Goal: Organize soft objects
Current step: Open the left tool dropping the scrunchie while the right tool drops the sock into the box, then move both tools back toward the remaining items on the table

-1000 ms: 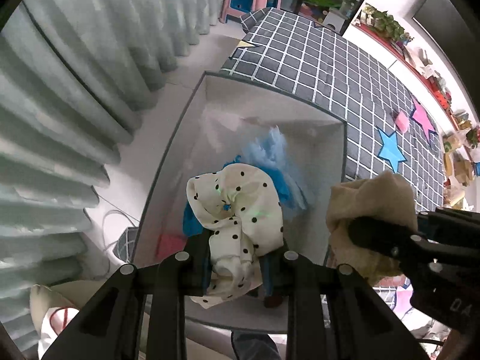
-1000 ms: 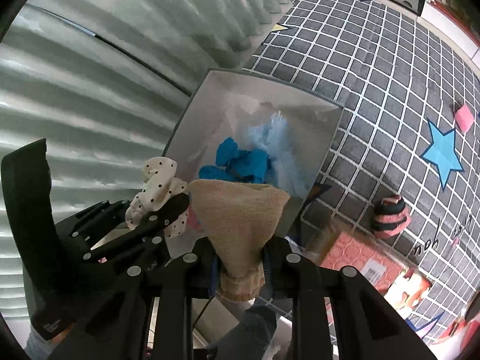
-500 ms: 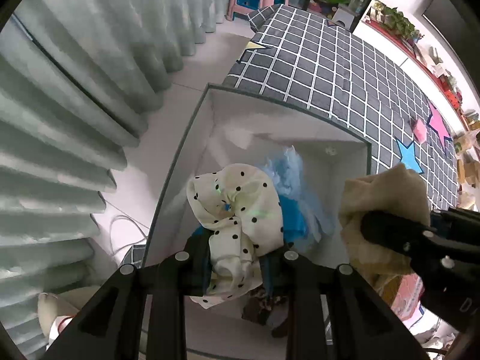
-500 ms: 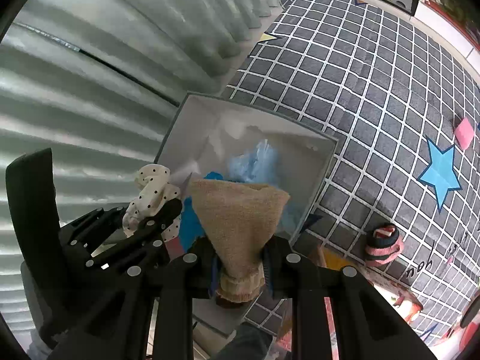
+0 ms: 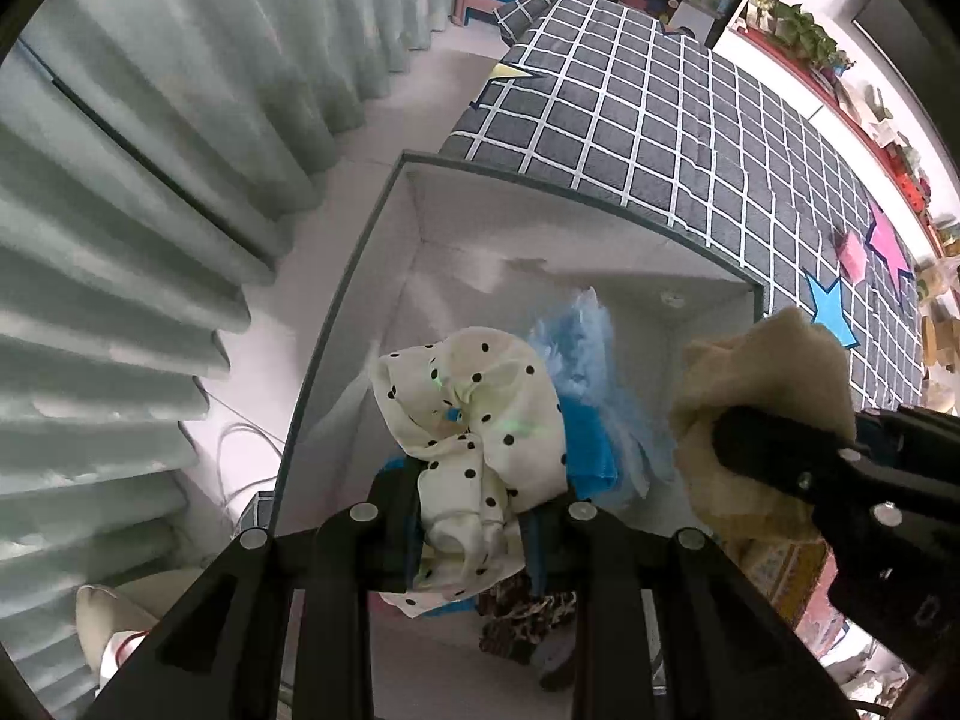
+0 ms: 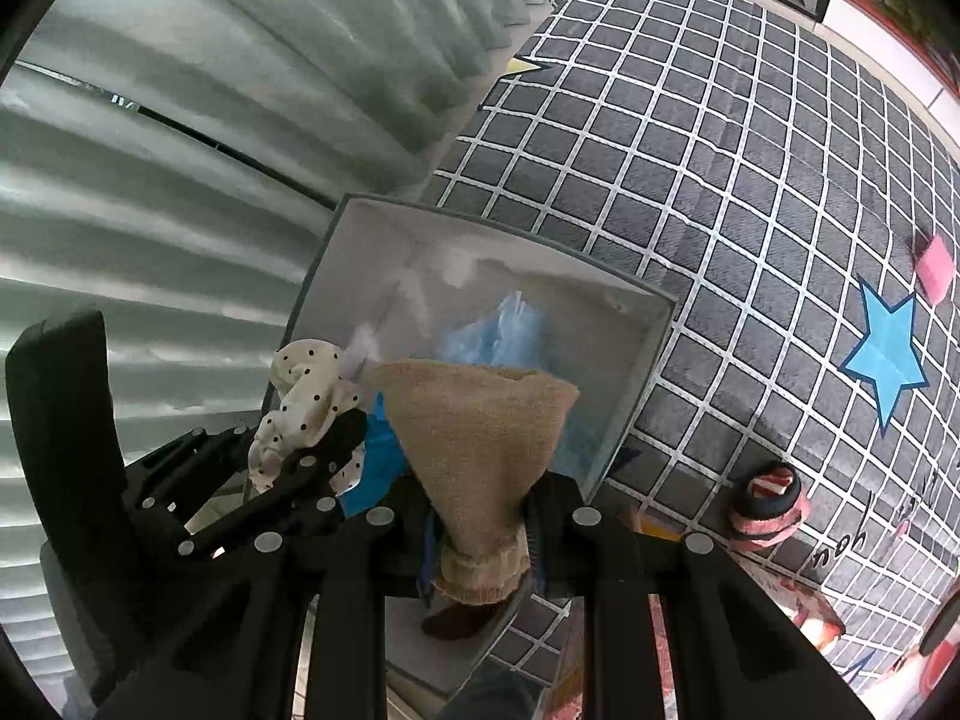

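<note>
My left gripper (image 5: 474,516) is shut on a cream scrunchie with black dots (image 5: 474,414) and hangs over the open white storage box (image 5: 420,276). My right gripper (image 6: 480,516) is shut on a tan knitted sock (image 6: 480,450), just right of the left one, also above the box (image 6: 636,396). In the box lie a light blue fluffy piece (image 5: 582,348), a bright blue cloth (image 5: 591,450) and a leopard-print item (image 5: 522,618). The left gripper (image 6: 312,456) with its dotted scrunchie (image 6: 300,402) shows at the left of the right wrist view.
The box stands against a grey bed with a white-checked cover (image 6: 750,168) with blue (image 6: 885,354) and pink star (image 5: 888,246) marks. A pink-and-black striped item (image 6: 768,504) and a pink pad (image 6: 933,267) lie on the bed. Pale pleated curtains (image 5: 120,240) hang left.
Both grippers have moved together over the box, keeping their holds. The box now fills more of the left wrist view, and the leopard-print item has come into sight.
</note>
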`<state>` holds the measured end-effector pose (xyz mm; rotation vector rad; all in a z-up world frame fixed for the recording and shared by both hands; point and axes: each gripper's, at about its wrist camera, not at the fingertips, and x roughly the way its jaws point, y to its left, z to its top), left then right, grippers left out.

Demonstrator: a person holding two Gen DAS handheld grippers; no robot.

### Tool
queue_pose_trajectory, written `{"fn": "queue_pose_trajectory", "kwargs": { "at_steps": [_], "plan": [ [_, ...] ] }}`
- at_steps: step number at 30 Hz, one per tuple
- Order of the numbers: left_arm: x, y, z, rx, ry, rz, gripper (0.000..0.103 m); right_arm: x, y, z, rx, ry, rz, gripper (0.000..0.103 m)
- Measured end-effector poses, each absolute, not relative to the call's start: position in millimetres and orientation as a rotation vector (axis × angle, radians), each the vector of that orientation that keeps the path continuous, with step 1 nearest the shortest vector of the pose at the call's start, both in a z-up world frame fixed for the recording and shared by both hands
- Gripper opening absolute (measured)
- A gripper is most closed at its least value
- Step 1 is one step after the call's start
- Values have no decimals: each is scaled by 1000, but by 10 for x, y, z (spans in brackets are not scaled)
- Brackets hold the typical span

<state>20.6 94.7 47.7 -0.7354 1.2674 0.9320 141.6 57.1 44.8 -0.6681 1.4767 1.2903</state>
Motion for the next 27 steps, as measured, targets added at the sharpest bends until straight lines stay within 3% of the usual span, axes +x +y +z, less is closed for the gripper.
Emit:
{"fn": "queue_pose_trajectory", "kwargs": {
  "at_steps": [9,11,15,17,18,19,24,26,27],
  "plan": [
    [238,968,459,-732,1266,927,32,1425,627,391,-664,1487,1268,24],
    [238,970,461,-739,1261,917,38,1428,634,380,-664,1493,1267,24],
    [236,961,482,-740,1245,917,72,1442,643,356,-659,1516,1263,25],
    [231,953,496,-741,1238,917,80,1448,639,345,-657,1527,1259,39],
    [232,950,500,-743,1240,916,81,1454,632,352,-656,1523,1257,57],
    [231,949,500,-743,1243,916,82,1460,627,361,-652,1518,1254,69],
    [236,946,500,-764,1236,914,103,1530,609,401,-631,1522,1237,71],
    [254,937,529,-772,1226,907,103,1574,591,408,-622,1535,1227,83],
    [262,927,547,-772,1219,906,103,1599,578,412,-616,1543,1219,96]
  ]
}}
